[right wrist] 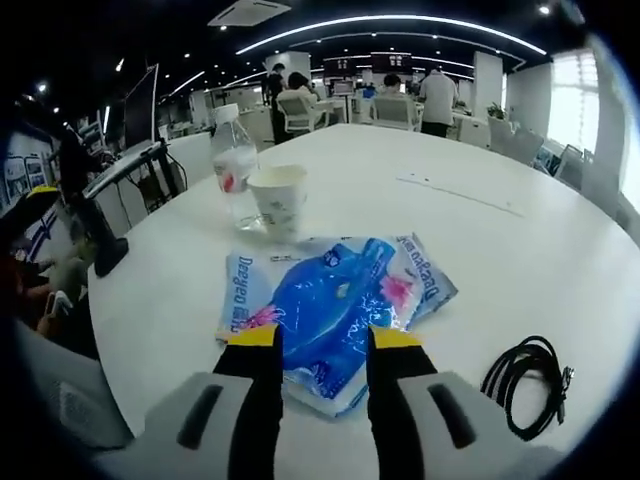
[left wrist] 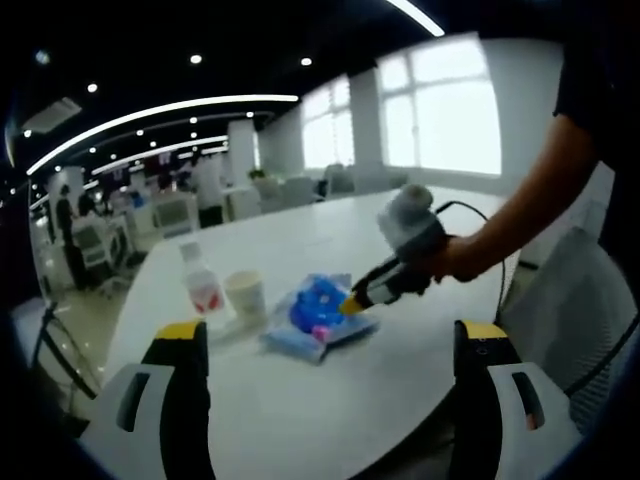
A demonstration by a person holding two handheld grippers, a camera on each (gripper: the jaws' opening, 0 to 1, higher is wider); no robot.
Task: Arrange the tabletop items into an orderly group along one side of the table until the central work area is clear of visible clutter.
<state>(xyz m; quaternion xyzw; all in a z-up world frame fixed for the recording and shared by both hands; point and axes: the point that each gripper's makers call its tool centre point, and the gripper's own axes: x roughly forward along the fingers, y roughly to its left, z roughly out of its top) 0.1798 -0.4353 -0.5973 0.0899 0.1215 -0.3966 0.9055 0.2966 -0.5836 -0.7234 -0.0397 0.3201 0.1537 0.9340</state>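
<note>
1. Right gripper [right wrist: 322,335], jaws slightly spread, hovers at the blue plastic packet [right wrist: 335,300] on the white bench [right wrist: 500,240].
2. Left gripper [left wrist: 330,335], jaws wide apart, hangs back.
3. Paper cup [right wrist: 277,200] stands beside clear bottle [right wrist: 233,160].

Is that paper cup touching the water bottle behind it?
Cannot tell. In the right gripper view the paper cup overlaps the water bottle, so neither a gap nor contact shows.

White round-edged table [right wrist: 520,250]. On it: clear water bottle [right wrist: 233,165] upright, paper cup [right wrist: 277,200] just beside it, upright. Blue plastic packet [right wrist: 335,300] lies flat near the cup. Coiled black cable [right wrist: 527,383] lies apart from the packet, near table edge.
</note>
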